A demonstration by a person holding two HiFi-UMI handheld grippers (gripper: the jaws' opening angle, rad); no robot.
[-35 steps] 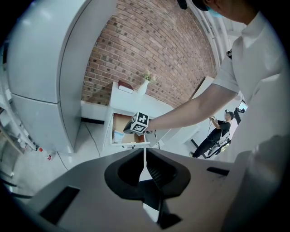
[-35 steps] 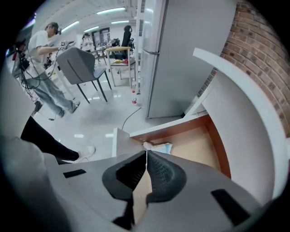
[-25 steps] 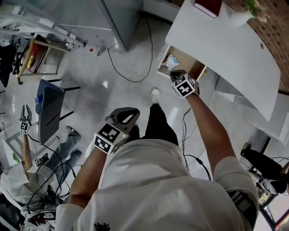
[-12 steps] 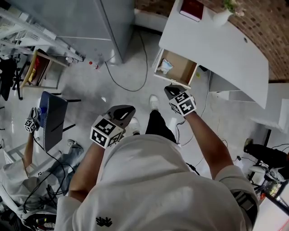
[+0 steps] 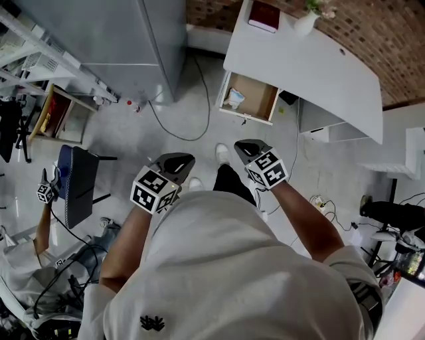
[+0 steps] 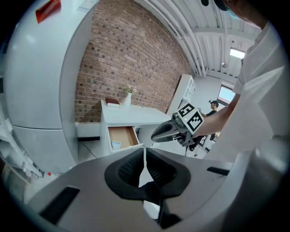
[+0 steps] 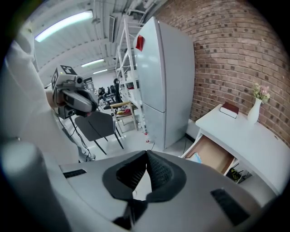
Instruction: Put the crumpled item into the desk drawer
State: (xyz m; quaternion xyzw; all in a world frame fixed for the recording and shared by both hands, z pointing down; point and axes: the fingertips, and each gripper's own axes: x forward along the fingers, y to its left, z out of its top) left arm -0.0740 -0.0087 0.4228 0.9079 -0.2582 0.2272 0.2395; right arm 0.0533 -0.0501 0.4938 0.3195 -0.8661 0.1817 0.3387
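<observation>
The white desk [image 5: 312, 63] has its wooden drawer [image 5: 251, 99] pulled open. A pale crumpled item [image 5: 234, 99] lies inside at the drawer's left end, and it also shows in the drawer [image 7: 212, 154] as the crumpled item [image 7: 195, 157]. My left gripper [image 5: 180, 161] and right gripper [image 5: 244, 146] are held close to my body, well back from the desk and over the floor. Both are shut with nothing between the jaws. In the left gripper view the shut left gripper [image 6: 144, 152] points toward the drawer [image 6: 122, 136], with the right gripper [image 6: 165, 132] beside it.
A dark red book [image 5: 263, 14] and a small white vase [image 5: 305, 23] stand on the desk. A grey fridge [image 5: 126, 40] is at the left, a cable [image 5: 199, 113] trails on the floor, and a dark chair [image 5: 76, 182] and another person [image 5: 40, 226] are at the far left.
I have stepped back from the desk. My right gripper has drawn away from the drawer toward my body, and the left has come slightly back too. The drawer stays open.
</observation>
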